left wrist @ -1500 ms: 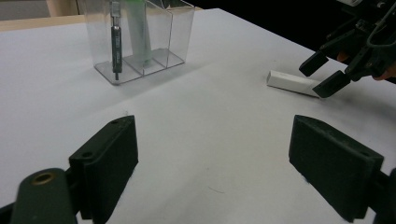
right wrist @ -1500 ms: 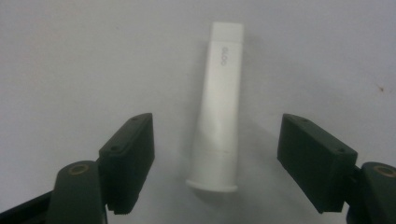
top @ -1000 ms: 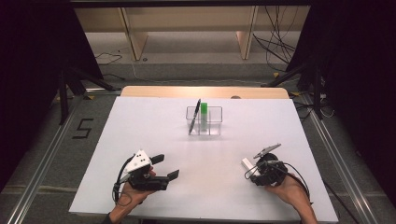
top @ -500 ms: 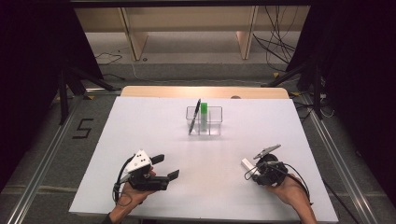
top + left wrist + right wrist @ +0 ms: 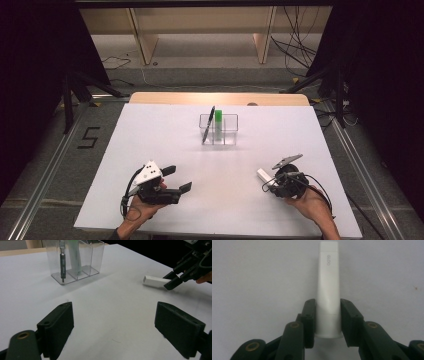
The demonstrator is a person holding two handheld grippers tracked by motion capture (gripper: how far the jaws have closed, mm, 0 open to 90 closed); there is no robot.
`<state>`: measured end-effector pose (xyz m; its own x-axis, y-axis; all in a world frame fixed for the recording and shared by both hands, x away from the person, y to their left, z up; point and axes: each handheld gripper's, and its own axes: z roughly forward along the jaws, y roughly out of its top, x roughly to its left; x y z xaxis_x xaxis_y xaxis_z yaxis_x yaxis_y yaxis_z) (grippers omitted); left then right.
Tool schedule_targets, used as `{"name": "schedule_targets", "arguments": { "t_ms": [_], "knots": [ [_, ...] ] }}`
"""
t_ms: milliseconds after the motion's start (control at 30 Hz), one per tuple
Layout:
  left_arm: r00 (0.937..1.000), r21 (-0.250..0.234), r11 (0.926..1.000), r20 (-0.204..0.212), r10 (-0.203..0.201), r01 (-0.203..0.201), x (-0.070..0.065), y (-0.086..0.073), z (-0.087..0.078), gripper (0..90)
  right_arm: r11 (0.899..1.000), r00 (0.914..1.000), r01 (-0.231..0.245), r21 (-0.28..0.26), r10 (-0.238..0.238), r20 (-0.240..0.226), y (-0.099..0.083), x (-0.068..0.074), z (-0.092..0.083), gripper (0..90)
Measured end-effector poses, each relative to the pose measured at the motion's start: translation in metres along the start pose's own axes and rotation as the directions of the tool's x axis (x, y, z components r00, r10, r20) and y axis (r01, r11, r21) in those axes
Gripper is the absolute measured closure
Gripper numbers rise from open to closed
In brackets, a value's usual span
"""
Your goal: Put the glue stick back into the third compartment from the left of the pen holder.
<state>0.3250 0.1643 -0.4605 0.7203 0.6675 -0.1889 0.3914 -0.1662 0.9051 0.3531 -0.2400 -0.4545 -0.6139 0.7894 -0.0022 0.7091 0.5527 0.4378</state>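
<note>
Fingers [image 5: 309, 315] of the right gripper [image 5: 327, 302]: just been closing, now clamped on the near end of the white flat-sided plastic stick [image 5: 328, 277], one pad pressing each long side. Stick lying flat on the white worktop [image 5: 165, 140] at its near right, long axis running straight ahead out of the grip, so most of its length juts past the fingertips. Seen from the high view, pointing from the right gripper [image 5: 274, 181] up and to the left, roughly toward the clear three-compartment plastic organiser [image 5: 231, 131], which stands well apart at the middle of the far half.

Inside the organiser: black pen [image 5: 208, 125] leaning in the left compartment, green tube [image 5: 219, 122] upright in the middle one, right compartment seemingly free.

Left gripper [image 5: 178, 179] resting at the near left, fingers [image 5: 60, 322] wide apart with nothing between them, aimed across the worktop toward the organiser and the stick. Well apart from both, so no part in this grasp; right hand clearly the nearer and already on the thing.

Likely next: lifting by the held end, then carrying forward and left to the free compartment. Worth noting the turn needed, from lying level to standing on end, with the free far end leading down. Held only at one end, so liable to swing or slip in the pads if tipped fast.
</note>
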Motion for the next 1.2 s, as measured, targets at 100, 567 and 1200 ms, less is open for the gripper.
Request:
{"name": "schedule_targets", "arguments": {
  "t_ms": [100,567,1200],
  "knots": [
    [1.0000,0.002,1.0000,0.001,-0.001,0.001,0.000,0.000,0.000,15.2,1.000,0.9998,0.017,-0.025,-0.016,0.009,0.002,0.004,-0.004,67.7],
    [1.0000,0.002,1.0000,0.000,-0.001,0.001,0.001,0.000,0.000,15.2,0.936,0.9625,0.257,-0.239,-0.226,0.149,0.011,0.038,-0.022,67.6],
    [1.0000,0.034,0.9994,-0.005,-0.004,0.004,0.001,-0.001,0.003,15.2,0.770,0.7710,0.605,-0.202,-0.503,0.390,0.008,0.088,-0.008,67.7]
  ]
}}
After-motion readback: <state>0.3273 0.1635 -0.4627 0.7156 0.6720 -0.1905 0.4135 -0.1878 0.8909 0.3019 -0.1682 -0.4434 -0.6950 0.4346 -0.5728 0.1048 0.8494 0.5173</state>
